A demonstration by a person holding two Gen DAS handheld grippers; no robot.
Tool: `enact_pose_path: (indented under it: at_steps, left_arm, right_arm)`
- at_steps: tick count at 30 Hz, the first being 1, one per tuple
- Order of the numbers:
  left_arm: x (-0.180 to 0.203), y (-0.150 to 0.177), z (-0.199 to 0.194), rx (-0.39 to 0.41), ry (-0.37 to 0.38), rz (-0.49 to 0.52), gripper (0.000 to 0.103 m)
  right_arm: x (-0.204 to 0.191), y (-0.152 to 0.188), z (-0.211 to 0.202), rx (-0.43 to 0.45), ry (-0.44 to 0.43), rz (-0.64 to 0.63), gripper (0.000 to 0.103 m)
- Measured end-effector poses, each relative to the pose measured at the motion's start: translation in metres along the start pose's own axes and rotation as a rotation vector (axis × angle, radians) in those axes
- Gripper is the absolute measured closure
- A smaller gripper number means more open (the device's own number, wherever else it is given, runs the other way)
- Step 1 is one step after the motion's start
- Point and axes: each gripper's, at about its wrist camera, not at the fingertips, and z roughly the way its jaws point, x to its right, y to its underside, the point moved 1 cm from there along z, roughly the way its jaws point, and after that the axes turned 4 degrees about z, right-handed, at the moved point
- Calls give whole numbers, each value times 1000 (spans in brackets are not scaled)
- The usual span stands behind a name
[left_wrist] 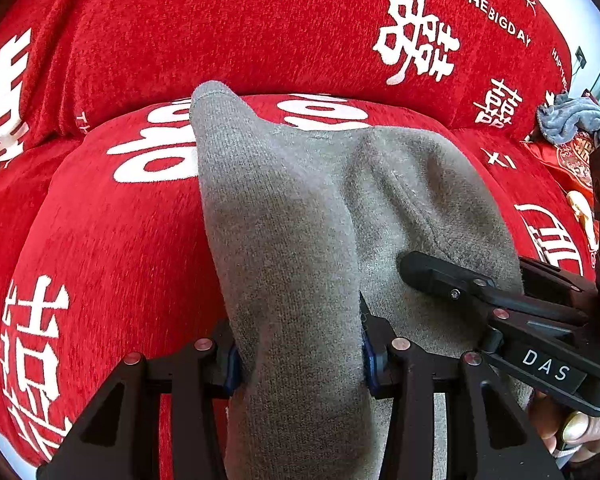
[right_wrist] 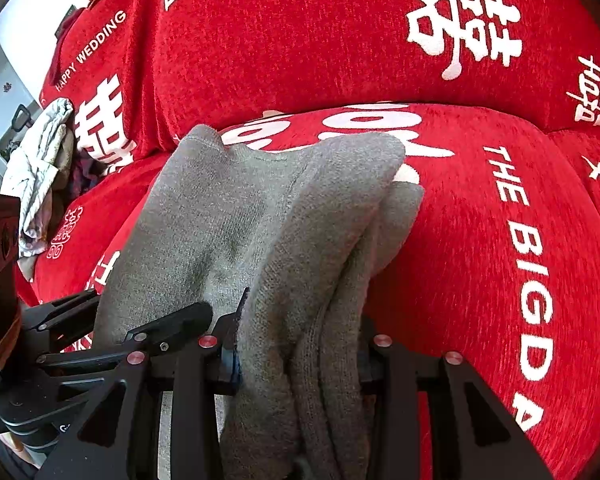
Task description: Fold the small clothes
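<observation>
Lying bunched and folded on the red sofa cover (left_wrist: 120, 240), the grey sock (left_wrist: 300, 240) is clamped by the left gripper (left_wrist: 300, 356) and the right gripper (right_wrist: 300, 356).

both wrist views look steeply down, close over the grey sock (left_wrist: 300, 240) on the red sofa cover (right_wrist: 480, 260); left sits beside right.

A: Material of the grey sock (left_wrist: 284, 240)?
B: Matt knitted cloth, fuzzy nap.
A: Surface beyond the left hand-held gripper (left_wrist: 298, 360)?
B: Sofa cover (left_wrist: 120, 240): red chenille-like cloth, coarse pile, white printed characters.
</observation>
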Motion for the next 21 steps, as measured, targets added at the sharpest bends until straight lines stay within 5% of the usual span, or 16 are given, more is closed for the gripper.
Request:
enact_pose_path:
  at_steps: [21]
  left_arm:
    - [-7,21,-15,12,-8,-1,56]
  right_arm:
    - [-12,14,-6,5,-14,-28,63]
